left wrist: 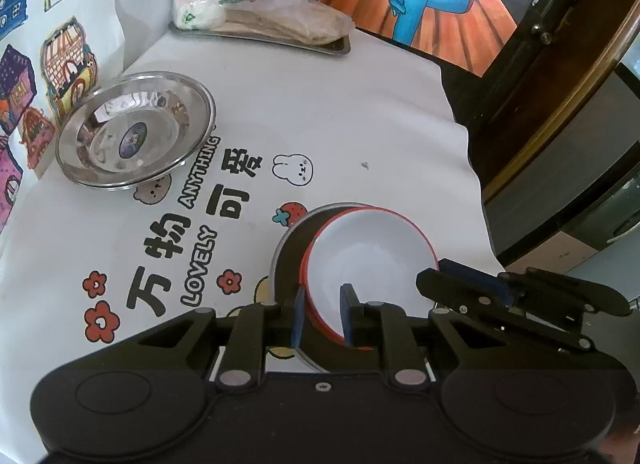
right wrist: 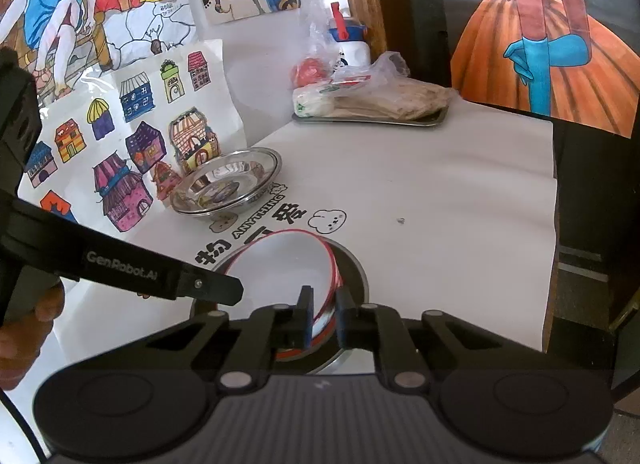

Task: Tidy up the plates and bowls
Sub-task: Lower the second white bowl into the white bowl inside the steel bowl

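Observation:
A bowl (left wrist: 368, 260) (right wrist: 280, 268), white inside and red outside, stands tilted inside a flat steel plate (left wrist: 286, 260) (right wrist: 354, 268) near the table's front edge. My left gripper (left wrist: 322, 318) straddles the bowl's near rim, one pad outside and one inside, with slack around the wall, so it is open. Across the bowl, my right gripper (right wrist: 323, 318) (left wrist: 430, 272) is shut on the rim's other side. One finger (right wrist: 216, 288) of the left gripper reaches over the bowl from the left in the right wrist view. A shiny steel dish (left wrist: 136, 127) (right wrist: 226, 181) sits farther back left.
A metal tray (left wrist: 336, 48) (right wrist: 436, 119) with bagged food stands at the back of the white printed cloth. Coloured drawings line the left wall. The table drops off at the right edge beside dark wooden furniture. A hand (right wrist: 24, 328) holds the left gripper's grip.

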`<state>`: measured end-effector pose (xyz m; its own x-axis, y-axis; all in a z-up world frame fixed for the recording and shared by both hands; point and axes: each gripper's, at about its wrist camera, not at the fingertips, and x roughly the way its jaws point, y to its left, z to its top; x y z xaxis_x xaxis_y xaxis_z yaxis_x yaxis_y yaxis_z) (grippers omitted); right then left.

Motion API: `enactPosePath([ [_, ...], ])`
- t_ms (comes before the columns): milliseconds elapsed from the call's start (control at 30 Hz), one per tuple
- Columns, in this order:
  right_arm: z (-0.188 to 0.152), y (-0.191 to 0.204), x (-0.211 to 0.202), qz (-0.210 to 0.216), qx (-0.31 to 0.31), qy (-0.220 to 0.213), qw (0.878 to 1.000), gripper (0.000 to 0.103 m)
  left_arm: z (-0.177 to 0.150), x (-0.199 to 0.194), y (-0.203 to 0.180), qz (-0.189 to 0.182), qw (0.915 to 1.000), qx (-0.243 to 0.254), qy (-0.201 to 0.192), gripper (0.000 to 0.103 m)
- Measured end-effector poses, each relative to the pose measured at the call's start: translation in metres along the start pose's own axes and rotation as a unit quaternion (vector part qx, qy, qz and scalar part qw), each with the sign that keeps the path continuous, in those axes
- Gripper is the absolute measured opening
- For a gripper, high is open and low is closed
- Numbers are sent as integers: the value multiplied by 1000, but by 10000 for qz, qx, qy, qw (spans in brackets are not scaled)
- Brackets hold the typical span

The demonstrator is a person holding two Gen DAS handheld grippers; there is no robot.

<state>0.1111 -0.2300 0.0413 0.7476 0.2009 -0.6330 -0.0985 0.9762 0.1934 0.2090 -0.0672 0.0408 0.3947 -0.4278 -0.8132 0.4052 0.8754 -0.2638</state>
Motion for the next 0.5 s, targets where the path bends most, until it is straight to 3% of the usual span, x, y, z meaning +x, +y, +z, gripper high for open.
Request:
enactPosePath([
  [300,2,-9,-6,127,238,-81,9996,18,1,-8,-1,-68,9998,64,-176,21],
  [500,1,-10,-14,84,263,-264,9993,22,-5,-16,0,-87,9992,62,-394,33],
])
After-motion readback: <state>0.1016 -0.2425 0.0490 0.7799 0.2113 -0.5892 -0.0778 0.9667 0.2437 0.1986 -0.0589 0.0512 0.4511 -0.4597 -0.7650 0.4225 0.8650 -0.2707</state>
